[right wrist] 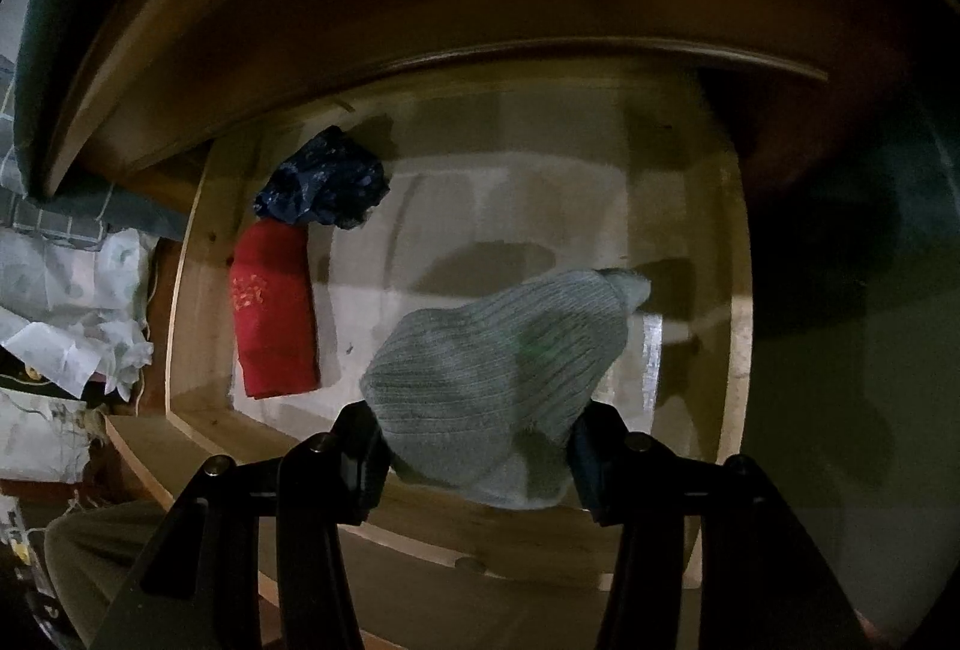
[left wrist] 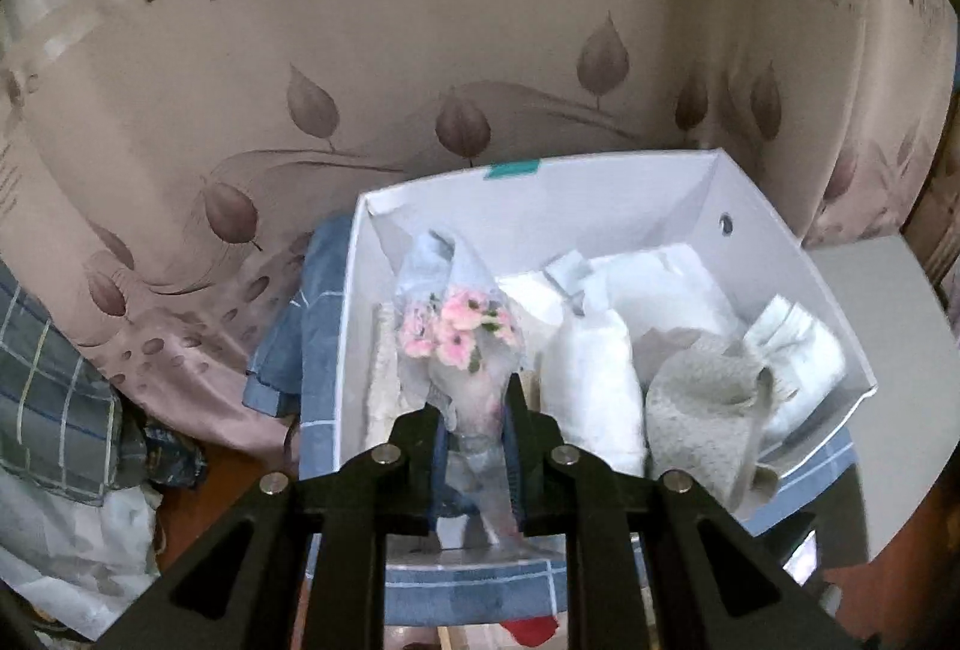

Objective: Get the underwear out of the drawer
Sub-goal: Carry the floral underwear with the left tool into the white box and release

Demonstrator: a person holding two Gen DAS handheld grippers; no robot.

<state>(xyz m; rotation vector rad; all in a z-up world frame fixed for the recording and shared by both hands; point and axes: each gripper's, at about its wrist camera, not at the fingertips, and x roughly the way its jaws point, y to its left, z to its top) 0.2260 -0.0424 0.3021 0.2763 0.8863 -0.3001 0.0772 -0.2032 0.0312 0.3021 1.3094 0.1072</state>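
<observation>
Underwear with pink flowers (left wrist: pixel 459 344) hangs clenched in the left gripper (left wrist: pixel 474 446) over a white box (left wrist: pixel 780 230). Down in the wooden drawer (right wrist: pixel 192 302), the right gripper (right wrist: pixel 474 461) grasps a grey ribbed piece (right wrist: pixel 486 368)

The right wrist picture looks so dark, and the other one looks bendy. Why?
Right wrist view: the wooden drawer lies in dim light under an overhanging top, with shadows across its pale floor; the grey knitted piece in the right gripper stays readable. Left wrist view: brighter, but the fisheye lens bows the white box and the leaf-patterned curtain, whose printed words look blurred.
</observation>
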